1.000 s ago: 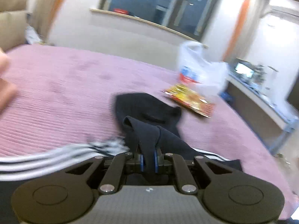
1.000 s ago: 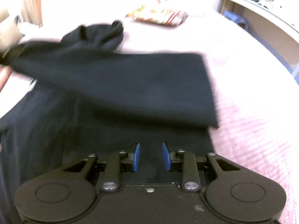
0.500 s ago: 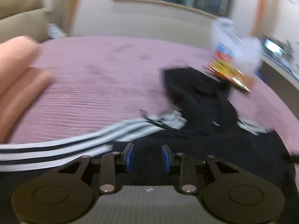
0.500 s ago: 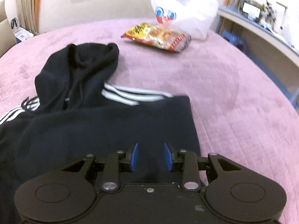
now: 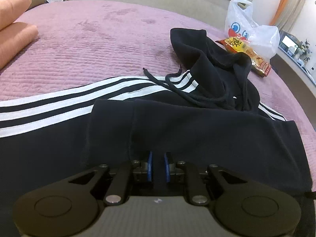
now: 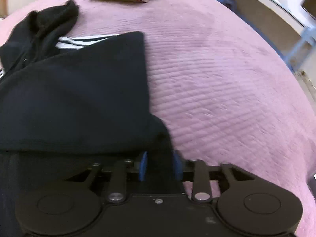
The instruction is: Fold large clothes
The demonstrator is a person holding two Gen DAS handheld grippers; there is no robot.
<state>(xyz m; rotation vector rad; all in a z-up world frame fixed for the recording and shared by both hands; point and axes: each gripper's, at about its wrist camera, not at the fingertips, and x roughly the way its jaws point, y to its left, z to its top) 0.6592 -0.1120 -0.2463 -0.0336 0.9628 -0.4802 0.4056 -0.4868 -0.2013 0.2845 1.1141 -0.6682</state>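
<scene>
While the black hoodie (image 5: 177, 130) lies spread on the purple bedspread (image 5: 83, 45), the fold stands partly done.

Item, done: one sleeve (image 5: 197, 122) is laid crosswise over the body, its cuff end near the middle of the chest. The right side edge (image 6: 145, 75) reads as a straight folded line in the right wrist view.

Item, left: the white-striped sleeve (image 5: 49, 106) stretches out flat to the left, not yet brought in. The hood (image 5: 207, 55) sits rumpled at the top, drawcord (image 5: 177, 90) trailing loose over the stripes. Judged from this, the second sleeve and the lengthwise fold remain.

Item, left hand-held gripper (image 5: 158, 167): the jaws have just been closing, blue pads a narrow gap apart over dark cloth; nothing visibly pinched.

Item, right hand-held gripper (image 6: 160, 165): the jaws have just been opening, pads wider apart, a bump of fabric between them at the garment's lower right corner; whether they press on it cannot be told.

Item, bystanders: snack packet (image 5: 246, 53), white plastic bag (image 5: 248, 27), both beyond the hood.
</scene>
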